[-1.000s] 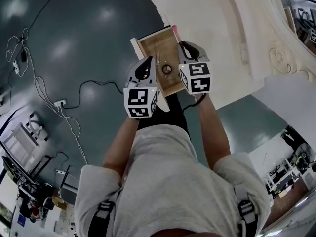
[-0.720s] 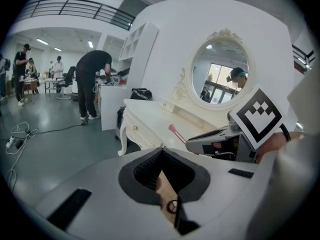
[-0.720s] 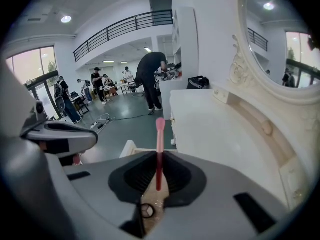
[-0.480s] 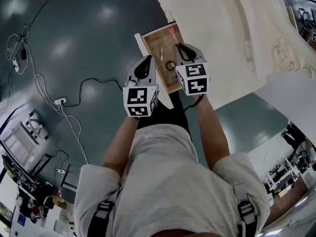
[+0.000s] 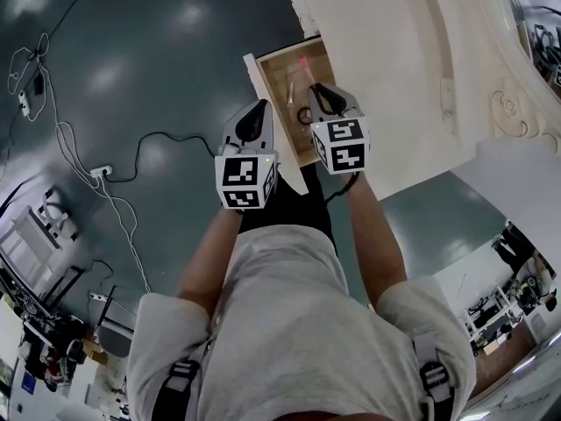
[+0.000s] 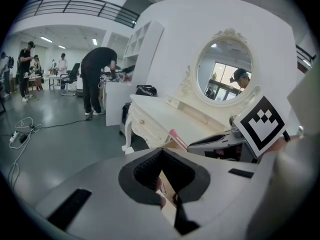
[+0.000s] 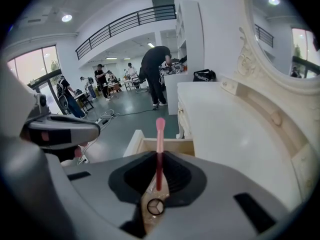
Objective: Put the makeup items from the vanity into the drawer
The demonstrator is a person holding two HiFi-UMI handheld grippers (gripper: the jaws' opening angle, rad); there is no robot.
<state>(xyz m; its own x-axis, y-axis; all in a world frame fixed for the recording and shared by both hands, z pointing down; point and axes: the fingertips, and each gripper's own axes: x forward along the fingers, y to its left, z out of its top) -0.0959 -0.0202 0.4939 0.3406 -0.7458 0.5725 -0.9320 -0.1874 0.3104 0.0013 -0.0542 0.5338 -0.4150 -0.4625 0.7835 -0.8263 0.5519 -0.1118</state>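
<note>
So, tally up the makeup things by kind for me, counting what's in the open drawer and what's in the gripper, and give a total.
Pink-tipped brush: 1, clamped in the right gripper over the drawer
Black ring: 1, on the drawer floor
Pale slim stick: 1, on the drawer floor
Total: 3

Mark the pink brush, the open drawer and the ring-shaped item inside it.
pink brush [image 7: 160, 141], right gripper view, middle of its handle.
drawer [image 7: 180, 146], right gripper view, wooden inner wall.
ring-shaped item [image 7: 155, 207], right gripper view, its centre hub.
</note>
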